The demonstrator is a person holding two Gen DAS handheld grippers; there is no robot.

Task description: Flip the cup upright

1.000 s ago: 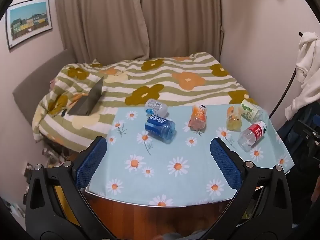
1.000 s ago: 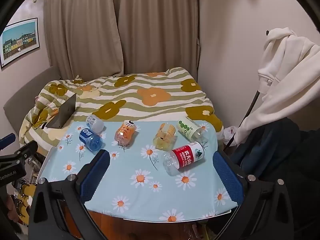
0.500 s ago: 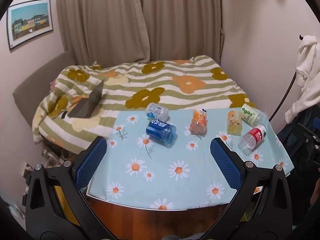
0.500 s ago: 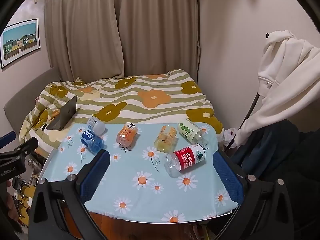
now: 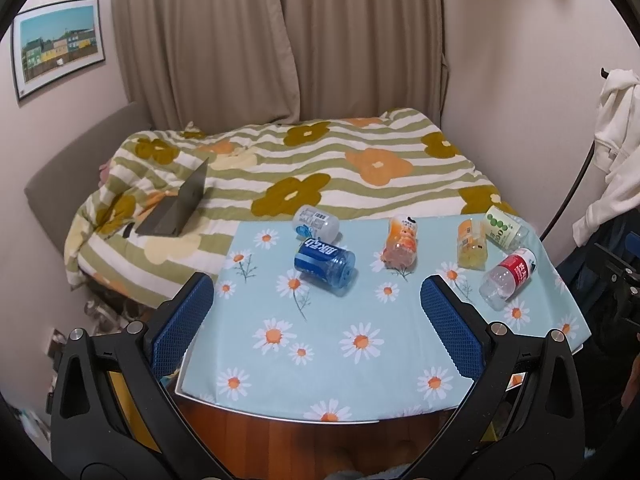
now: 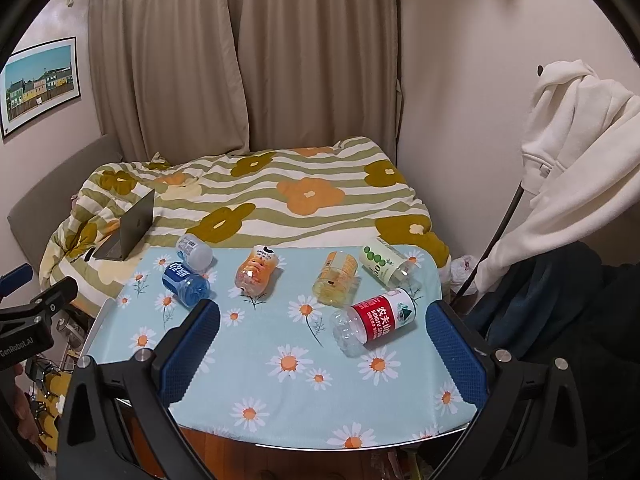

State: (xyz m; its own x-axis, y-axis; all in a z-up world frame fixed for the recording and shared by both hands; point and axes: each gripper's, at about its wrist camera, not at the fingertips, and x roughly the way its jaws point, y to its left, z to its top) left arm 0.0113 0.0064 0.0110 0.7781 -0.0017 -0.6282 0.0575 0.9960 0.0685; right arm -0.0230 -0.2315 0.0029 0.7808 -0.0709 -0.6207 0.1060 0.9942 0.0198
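Several cut-off bottle cups lie on their sides on a table with a daisy cloth (image 5: 360, 344): a white-label one (image 5: 316, 222), a blue one (image 5: 324, 260), an orange one (image 5: 400, 240), a yellow one (image 5: 471, 243), a green-dot one (image 5: 505, 227) and a red-label one (image 5: 510, 276). In the right wrist view the same row shows: blue (image 6: 185, 278), orange (image 6: 256, 270), yellow (image 6: 336, 278), red-label (image 6: 374, 318). My left gripper (image 5: 316, 320) is open and empty over the table's near side. My right gripper (image 6: 322, 344) is open and empty, the red-label cup between its fingers' line of sight.
A bed with a flowered striped quilt (image 5: 320, 168) lies behind the table, with an open laptop (image 5: 180, 208) on it. Curtains hang at the back. A white garment (image 6: 572, 152) hangs at the right. The left gripper's body (image 6: 28, 320) shows at the right view's left edge.
Both grippers have drawn back and up a little, so the table and cups sit slightly farther and lower in view. No cup has moved.
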